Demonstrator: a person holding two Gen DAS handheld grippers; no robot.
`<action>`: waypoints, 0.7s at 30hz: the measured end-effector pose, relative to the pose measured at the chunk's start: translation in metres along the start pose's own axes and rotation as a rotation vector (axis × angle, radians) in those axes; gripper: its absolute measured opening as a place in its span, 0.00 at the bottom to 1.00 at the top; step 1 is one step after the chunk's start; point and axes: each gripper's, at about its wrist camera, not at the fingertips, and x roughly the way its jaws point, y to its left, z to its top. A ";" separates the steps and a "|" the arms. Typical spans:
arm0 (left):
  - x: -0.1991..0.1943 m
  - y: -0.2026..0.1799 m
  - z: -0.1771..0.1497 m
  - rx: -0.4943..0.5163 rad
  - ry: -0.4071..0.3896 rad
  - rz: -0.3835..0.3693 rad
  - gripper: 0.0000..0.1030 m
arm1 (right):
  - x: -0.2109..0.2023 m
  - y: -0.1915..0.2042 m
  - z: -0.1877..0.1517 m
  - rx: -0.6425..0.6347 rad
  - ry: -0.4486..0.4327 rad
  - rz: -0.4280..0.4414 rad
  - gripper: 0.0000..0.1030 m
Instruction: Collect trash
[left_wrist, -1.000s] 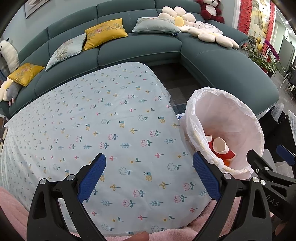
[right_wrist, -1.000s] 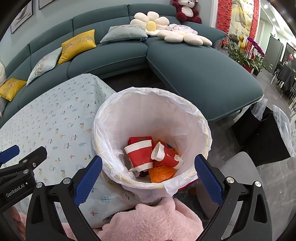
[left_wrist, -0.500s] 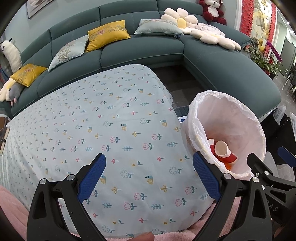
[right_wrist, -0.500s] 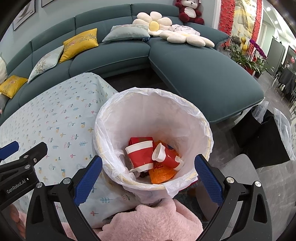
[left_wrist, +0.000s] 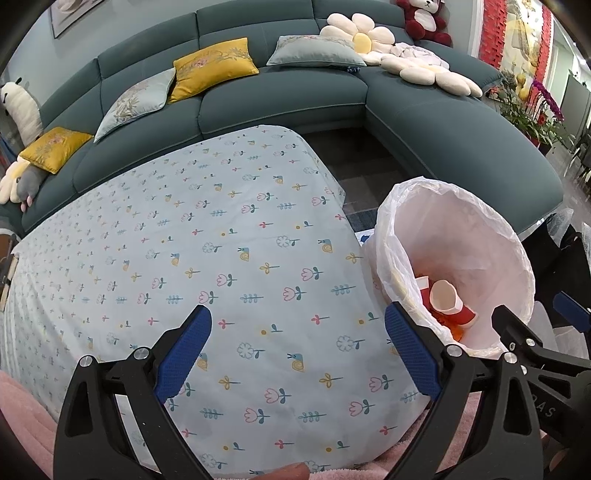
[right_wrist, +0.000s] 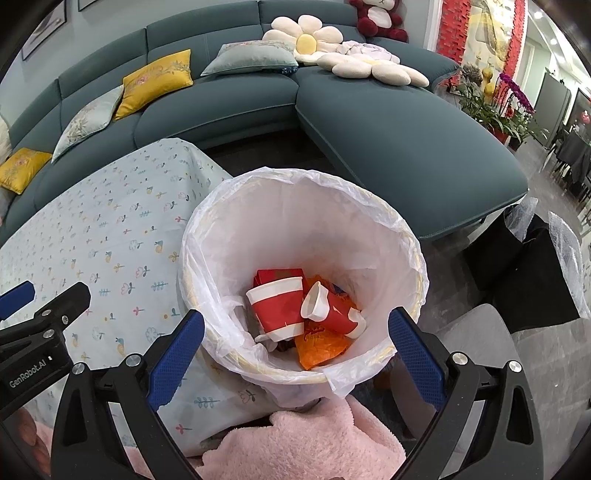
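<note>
A bin with a white plastic liner stands beside the table's right edge. It holds red-and-white paper cups and an orange wrapper. My right gripper is open and empty, just above the bin's near rim. My left gripper is open and empty above the flower-patterned tablecloth. The bin sits to the right of the left gripper, with a cup visible inside.
A teal corner sofa with yellow and grey cushions wraps behind the table. Pink fleece lies under the grippers. Black bags and potted plants stand to the right.
Both views have drifted slightly, the scene sliding down in frame as the grippers pull back a little. Both grippers stay open and empty.
</note>
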 end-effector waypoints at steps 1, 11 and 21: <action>0.001 0.000 0.000 0.001 0.003 0.001 0.88 | 0.000 0.000 0.000 0.000 0.000 0.000 0.93; 0.003 -0.002 -0.001 0.000 0.005 0.006 0.88 | 0.001 0.000 0.000 -0.004 0.001 -0.004 0.93; 0.003 -0.001 -0.002 0.000 0.006 0.008 0.88 | 0.003 0.001 -0.002 -0.010 0.004 -0.009 0.93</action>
